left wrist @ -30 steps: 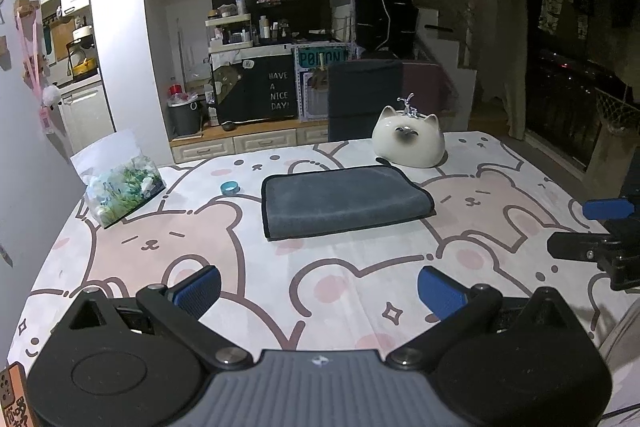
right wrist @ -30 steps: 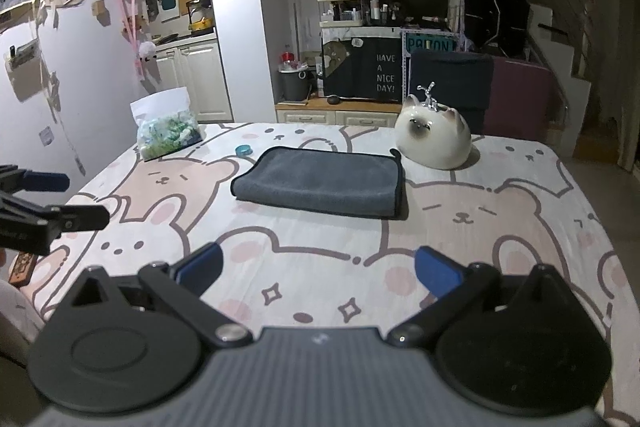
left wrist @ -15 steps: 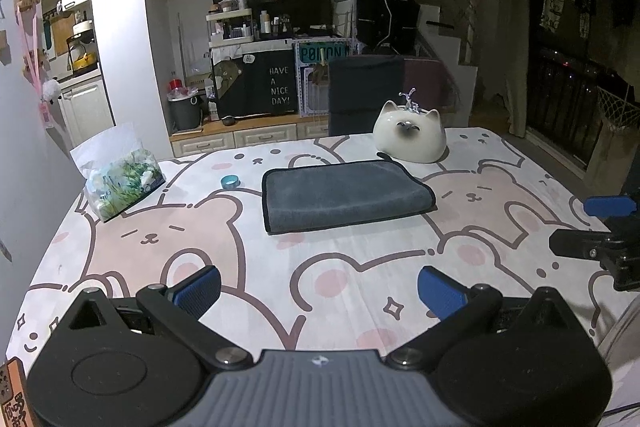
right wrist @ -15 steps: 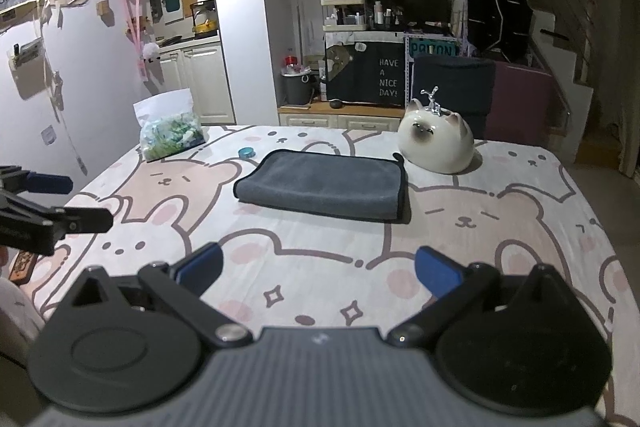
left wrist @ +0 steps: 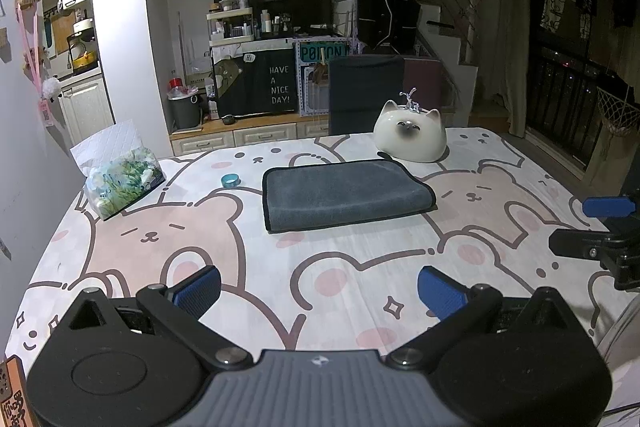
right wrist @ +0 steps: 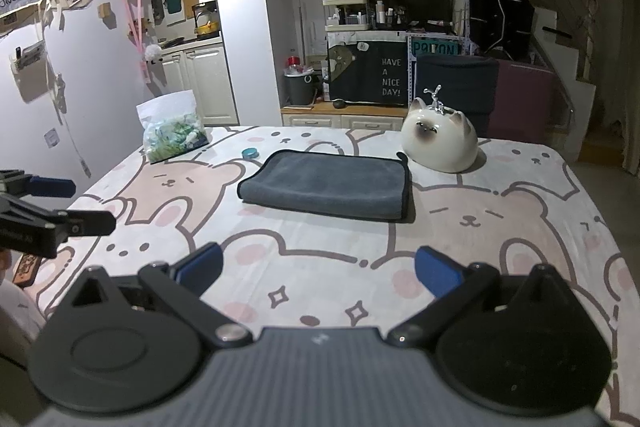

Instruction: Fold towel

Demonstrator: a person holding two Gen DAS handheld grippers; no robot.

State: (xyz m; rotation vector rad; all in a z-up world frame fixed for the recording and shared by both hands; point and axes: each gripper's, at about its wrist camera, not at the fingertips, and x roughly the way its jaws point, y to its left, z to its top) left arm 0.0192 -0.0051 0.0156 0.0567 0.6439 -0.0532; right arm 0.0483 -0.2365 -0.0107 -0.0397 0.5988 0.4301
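A grey towel lies folded flat in a neat rectangle on the bear-print tablecloth; it also shows in the right wrist view. My left gripper is open and empty above the table's near edge, well short of the towel. My right gripper is open and empty, also near the front edge. The right gripper shows at the right of the left wrist view, and the left gripper at the left of the right wrist view.
A white cat-shaped ceramic stands just behind the towel's right end. A small teal ring lies left of the towel. A clear bag with green contents sits at the far left. A dark chair stands behind the table.
Both grippers have risen and tilted slightly, so the table sits a little lower in view. The towel has not moved. Both stay open.
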